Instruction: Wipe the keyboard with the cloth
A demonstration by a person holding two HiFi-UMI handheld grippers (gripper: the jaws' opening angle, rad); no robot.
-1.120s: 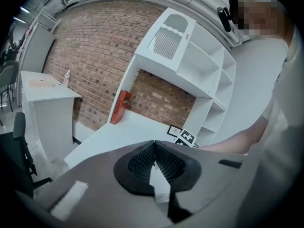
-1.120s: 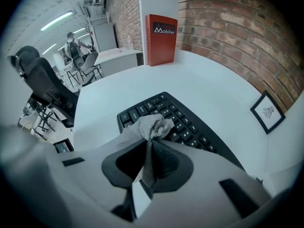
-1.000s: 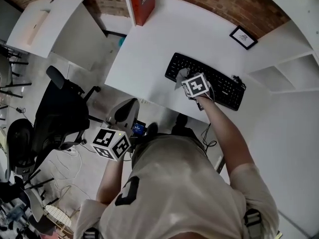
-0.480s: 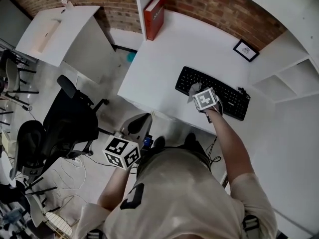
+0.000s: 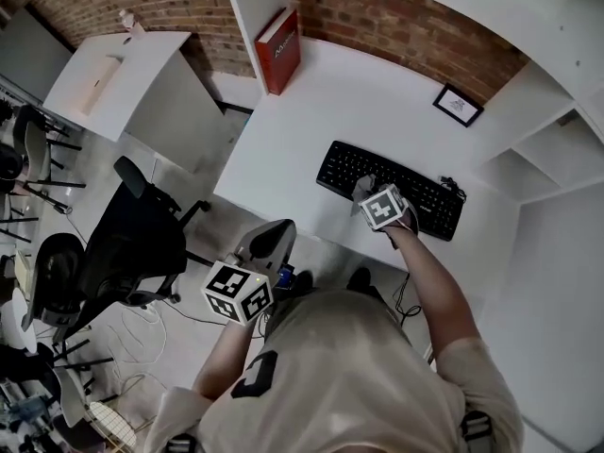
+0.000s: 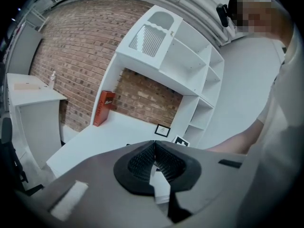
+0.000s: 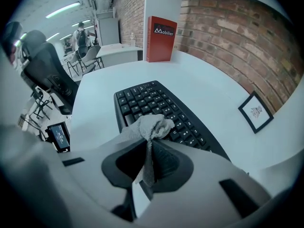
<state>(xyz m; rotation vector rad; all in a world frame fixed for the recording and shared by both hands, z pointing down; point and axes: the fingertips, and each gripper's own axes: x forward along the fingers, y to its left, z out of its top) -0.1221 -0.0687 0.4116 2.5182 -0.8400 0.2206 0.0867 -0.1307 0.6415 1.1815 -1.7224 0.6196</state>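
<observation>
One black keyboard (image 5: 427, 194), one grey cloth (image 7: 151, 126) bunched over its keys.
We see the keyboard right of centre on the white desk (image 5: 302, 130), long axis running upper left to lower right. Our right gripper (image 7: 151, 144) pinches the cloth near its left end; our left gripper (image 6: 154, 148), jaws together and empty, hangs lower left.

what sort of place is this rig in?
Probably an office or co-working room: a white desk with a black keyboard, a black office chair nearby, and white shelves against a brick wall.
</observation>
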